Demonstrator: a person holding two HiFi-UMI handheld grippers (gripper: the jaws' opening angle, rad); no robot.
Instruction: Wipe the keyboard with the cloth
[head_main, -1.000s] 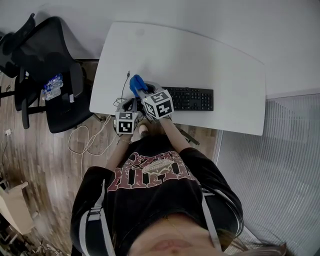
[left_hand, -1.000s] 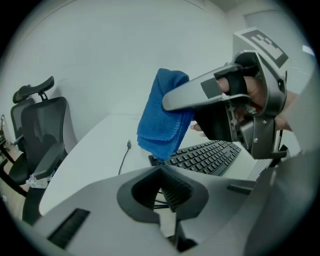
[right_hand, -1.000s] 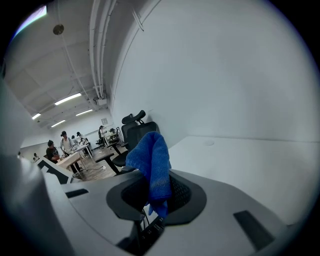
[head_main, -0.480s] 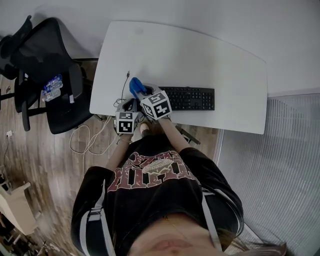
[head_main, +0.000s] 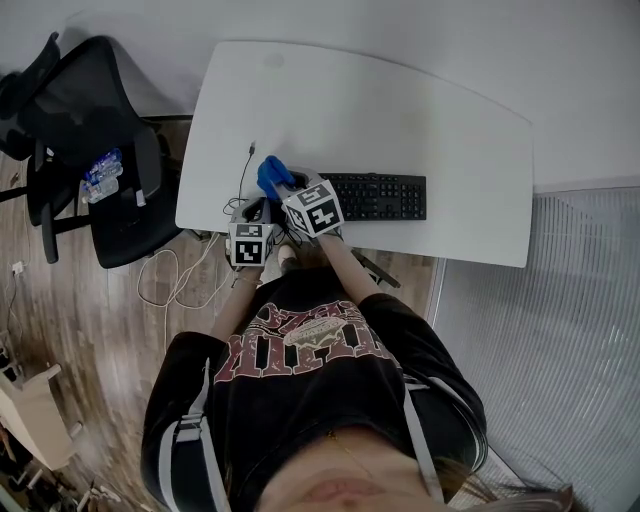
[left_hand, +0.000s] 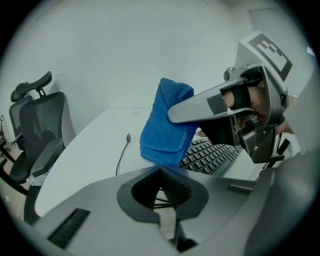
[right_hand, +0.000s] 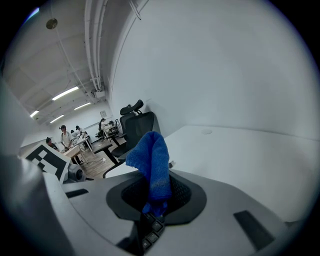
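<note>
The right gripper (right_hand: 156, 200) fingers grasp the cloth (right_hand: 152, 160) at the keyboard's (head_main: 385, 197) left end, near the bench (head_main: 400, 110) front edge. The left gripper (left_hand: 161, 180) is clenched and empty. Wiping has apparently not begun.

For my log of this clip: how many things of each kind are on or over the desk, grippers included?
keyboard: 1
cloth: 1
cable: 1
grippers: 2 (left gripper, right gripper)
Total: 5
</note>
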